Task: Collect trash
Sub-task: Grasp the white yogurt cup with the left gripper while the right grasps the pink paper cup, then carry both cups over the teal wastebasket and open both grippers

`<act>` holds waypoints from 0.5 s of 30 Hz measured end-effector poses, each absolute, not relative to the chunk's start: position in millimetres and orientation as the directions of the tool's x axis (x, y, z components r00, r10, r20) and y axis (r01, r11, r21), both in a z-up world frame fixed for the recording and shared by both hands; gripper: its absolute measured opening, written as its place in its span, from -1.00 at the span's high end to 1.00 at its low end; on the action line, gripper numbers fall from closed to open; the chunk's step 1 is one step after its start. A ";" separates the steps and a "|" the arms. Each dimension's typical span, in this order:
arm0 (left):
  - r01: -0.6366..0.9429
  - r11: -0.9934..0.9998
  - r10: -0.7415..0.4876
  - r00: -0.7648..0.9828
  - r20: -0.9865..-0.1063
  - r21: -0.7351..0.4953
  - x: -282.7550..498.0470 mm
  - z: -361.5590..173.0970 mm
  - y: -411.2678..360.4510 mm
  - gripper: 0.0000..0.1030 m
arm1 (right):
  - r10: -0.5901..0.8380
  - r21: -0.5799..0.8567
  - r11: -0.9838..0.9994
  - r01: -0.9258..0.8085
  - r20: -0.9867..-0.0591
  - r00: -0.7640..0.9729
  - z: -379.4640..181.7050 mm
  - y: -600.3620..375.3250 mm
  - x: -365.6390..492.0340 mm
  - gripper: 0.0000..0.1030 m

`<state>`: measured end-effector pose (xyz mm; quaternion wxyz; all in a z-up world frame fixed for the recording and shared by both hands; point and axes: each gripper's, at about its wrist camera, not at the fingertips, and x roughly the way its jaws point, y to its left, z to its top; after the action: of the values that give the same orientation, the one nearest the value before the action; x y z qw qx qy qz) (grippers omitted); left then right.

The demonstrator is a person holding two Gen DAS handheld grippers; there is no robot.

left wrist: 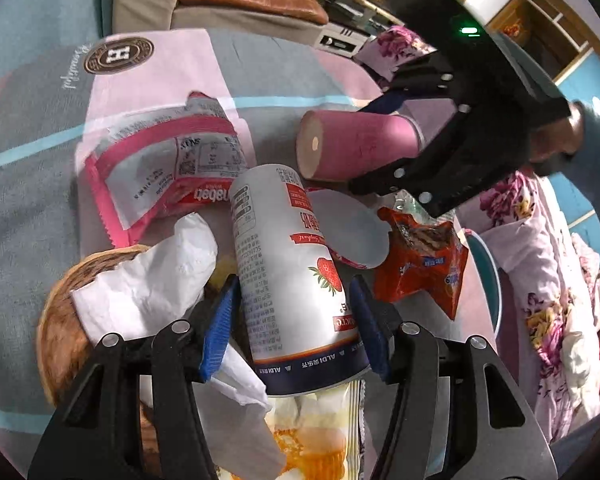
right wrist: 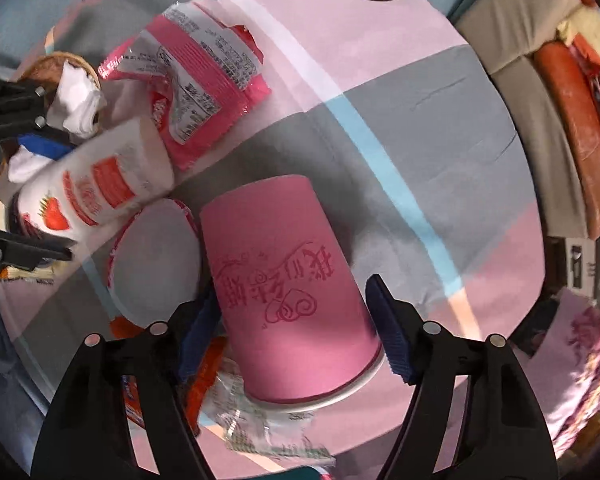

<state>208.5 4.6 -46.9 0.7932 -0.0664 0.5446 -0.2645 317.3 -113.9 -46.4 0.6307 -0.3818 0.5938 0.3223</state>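
Two tongs work one litter heap on a bed with a pink, grey and blue patchwork sheet (right wrist: pixel 440 92).

Largest item: pink wafer wrapper (right wrist: pixel 196 80), flat on the sheet, far side of the heap, untouched by either tool.

Pink paper cup (right wrist: pixel 292 288) lies on its side on the sheet. Long axis runs straight along the right tongs' (right wrist: pixel 296 332) line of sight, base pointing away, white rim toward the camera. Right tongs straddle it near the rim, one blue pad on each side. Left pad seems to touch the wall; a narrow gap shows at the right pad. Spread, not yet clamped, by my reading. Closing squarely across the cup is all the move needs.

Yogurt bottle (left wrist: pixel 288 276), white with a strawberry, lies tilted over a basket (left wrist: pixel 56 332) holding crumpled tissue (left wrist: pixel 148 280). Axis runs forward between the left tongs (left wrist: pixel 296 320), dark band end toward the camera. Pads flank it; whether they are pressing it I cannot tell.

Each tool is nearest its own item. Right tongs show in the left view, over the cup.

Foil lid (right wrist: pixel 156 264) lies flat between bottle and cup. Orange wrapper (left wrist: pixel 424 256) sits beside it, part under the right tongs.
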 end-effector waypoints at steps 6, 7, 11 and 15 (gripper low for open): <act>0.331 0.876 -0.451 0.300 -0.841 -0.352 200.7 -42.0 -2.7 -0.08 | 0.091 -0.104 0.600 -0.793 -0.976 0.197 -4.9 -138.6 292.8 -0.19; 0.327 0.877 -0.452 0.309 -0.837 -0.353 195.7 -37.8 -1.5 -0.08 | 0.112 -0.100 0.615 -0.782 -0.971 0.213 2.9 -141.7 288.1 -0.19; 0.335 0.884 -0.437 0.342 -0.832 -0.326 175.9 -20.2 -1.4 -0.08 | 0.206 -0.075 0.692 -0.718 -0.933 0.296 38.5 -163.2 254.8 -0.19; 0.352 0.882 -0.443 0.388 -0.808 -0.314 152.2 7.3 -2.8 -0.08 | 0.257 -0.043 0.746 -0.665 -0.902 0.347 54.4 -186.4 222.7 -0.19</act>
<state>152.2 -2.8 7.3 0.8318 -0.0453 0.4990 -0.2389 222.7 -186.4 54.4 0.7941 -0.2072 0.4924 0.2900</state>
